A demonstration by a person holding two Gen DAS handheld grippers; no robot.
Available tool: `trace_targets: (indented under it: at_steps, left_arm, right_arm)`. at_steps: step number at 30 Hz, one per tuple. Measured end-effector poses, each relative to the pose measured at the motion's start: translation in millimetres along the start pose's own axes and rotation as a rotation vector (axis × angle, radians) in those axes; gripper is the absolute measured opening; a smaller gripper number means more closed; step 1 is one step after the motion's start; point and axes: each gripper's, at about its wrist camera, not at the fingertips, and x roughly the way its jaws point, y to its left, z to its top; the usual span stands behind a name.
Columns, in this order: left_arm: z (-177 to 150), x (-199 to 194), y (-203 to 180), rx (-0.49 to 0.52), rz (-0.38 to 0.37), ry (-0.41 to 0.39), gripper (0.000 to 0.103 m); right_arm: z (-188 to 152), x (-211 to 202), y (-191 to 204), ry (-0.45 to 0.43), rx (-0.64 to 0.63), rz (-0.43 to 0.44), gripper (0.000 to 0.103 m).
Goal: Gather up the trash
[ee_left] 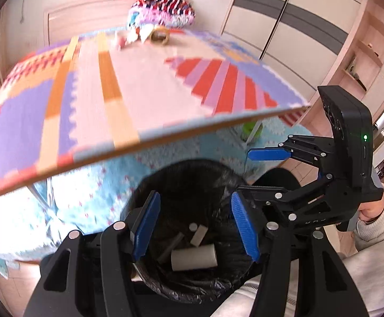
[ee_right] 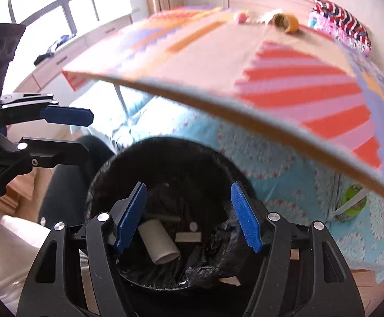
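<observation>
The trash bin [ee_left: 192,211], lined with a black bag, stands on the floor just below the near edge of the surface [ee_left: 144,92], and already holds a cardboard tube [ee_left: 194,260] and a few smaller grey scraps. More litter remains at the far end of the surface: a roll of tape [ee_right: 287,22] and small pink and pale bits beside it, near a pile of folded cloth [ee_left: 163,9]. The step in hand looks like going to fetch the next piece, so each tool should clear the surface's edge before reaching across. The left gripper [ee_left: 194,227] hangs over the bin with its jaws spread and nothing between them; the right gripper [ee_right: 189,218] likewise, jaws apart and empty.
</observation>
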Motion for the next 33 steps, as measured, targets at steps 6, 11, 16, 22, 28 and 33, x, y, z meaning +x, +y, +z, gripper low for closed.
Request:
trace_targets:
  at_steps: [6,11,16,22,28,33]
  left_arm:
    - [23,-16,-1,0.035,0.012,-0.055,0.054]
    - [43,-31,3,0.051,0.014,-0.096,0.054]
    - [62,-41,10,0.055,0.030,-0.134,0.054]
    - [88,-46,21,0.059,0.036,-0.171,0.054]
    - [118,-38,35,0.042,0.051,-0.192,0.054]
    - [147,-29,52,0.014,0.044,-0.224,0.054]
  right_arm:
    - [20,-23,0,-0.077,-0.037,0.015,0.066]
    - [39,-36,-2,-0.124,-0.059,-0.030,0.066]
    - [58,-43,-12,-0.165,-0.050,-0.050,0.066]
    - [83,-46,-31,-0.201,-0.009,-0.048,0.066]
    - [110,-43,-49,-0.232,0.014,-0.089,0.066]
    - [134,-34,-66,-0.242,0.035,-0.126,0.066]
